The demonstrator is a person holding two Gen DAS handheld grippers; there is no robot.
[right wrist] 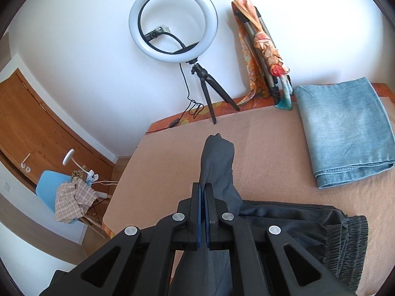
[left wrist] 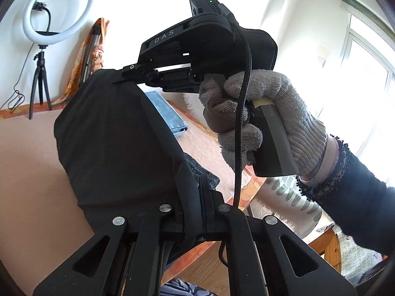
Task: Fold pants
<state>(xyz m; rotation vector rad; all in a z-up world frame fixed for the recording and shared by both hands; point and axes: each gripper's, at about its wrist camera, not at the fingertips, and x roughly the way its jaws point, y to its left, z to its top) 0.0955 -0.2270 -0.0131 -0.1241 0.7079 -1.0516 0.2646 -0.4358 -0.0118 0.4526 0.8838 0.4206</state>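
Note:
The black pants (left wrist: 118, 143) hang lifted above the peach table cover (left wrist: 29, 172). My left gripper (left wrist: 201, 185) is shut on a fold of the black pants. My right gripper (left wrist: 128, 72), held by a gloved hand (left wrist: 271, 113), is shut on the top edge of the same cloth. In the right wrist view my right gripper (right wrist: 203, 188) is shut on the black pants (right wrist: 217, 162), whose leg end sticks up past the fingers. The elastic waistband (right wrist: 345, 246) lies on the table cover (right wrist: 271, 148) at the lower right.
Folded blue jeans (right wrist: 343, 133) lie at the far right of the table; they also show in the left wrist view (left wrist: 167, 113). A ring light on a tripod (right wrist: 172, 27) and an orange cloth on a folded stand (right wrist: 261, 49) are at the wall. A blue chair with clothes (right wrist: 66, 194) is left of the table.

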